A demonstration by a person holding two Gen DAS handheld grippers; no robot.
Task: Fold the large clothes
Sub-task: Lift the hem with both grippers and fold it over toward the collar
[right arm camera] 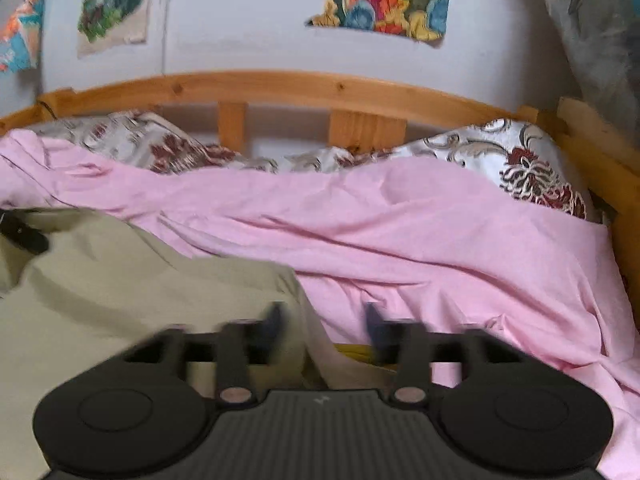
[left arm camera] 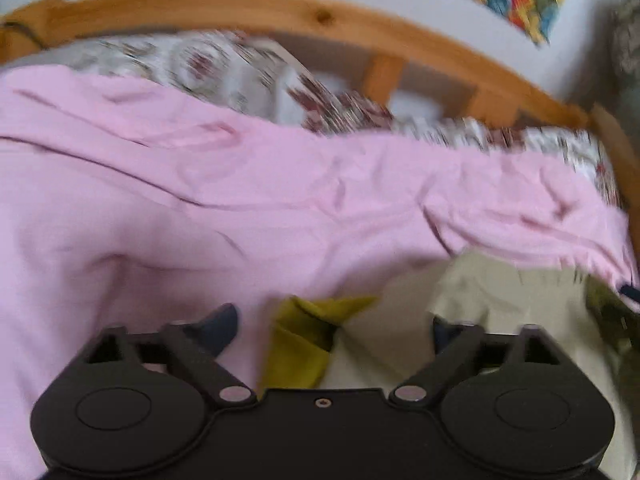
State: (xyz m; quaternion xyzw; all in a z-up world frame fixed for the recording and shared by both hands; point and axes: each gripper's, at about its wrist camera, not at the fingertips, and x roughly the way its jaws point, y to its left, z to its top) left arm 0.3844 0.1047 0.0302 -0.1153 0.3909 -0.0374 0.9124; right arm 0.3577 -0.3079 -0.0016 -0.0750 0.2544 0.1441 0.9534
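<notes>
Blurred left tongs (left arm camera: 332,326) and right tongs (right arm camera: 323,326) gape over beige garment (right arm camera: 120,280), partly hiding olive cloth (left arm camera: 300,344)

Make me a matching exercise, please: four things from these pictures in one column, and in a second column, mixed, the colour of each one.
Things:
1. bed sheet
2. large garment
3. bed frame
4. small folded cloth

Colours:
A. olive yellow
B. pale beige
C. pink
D. orange-brown wood

Pairs: 1-C, 2-B, 3-D, 4-A.
</notes>
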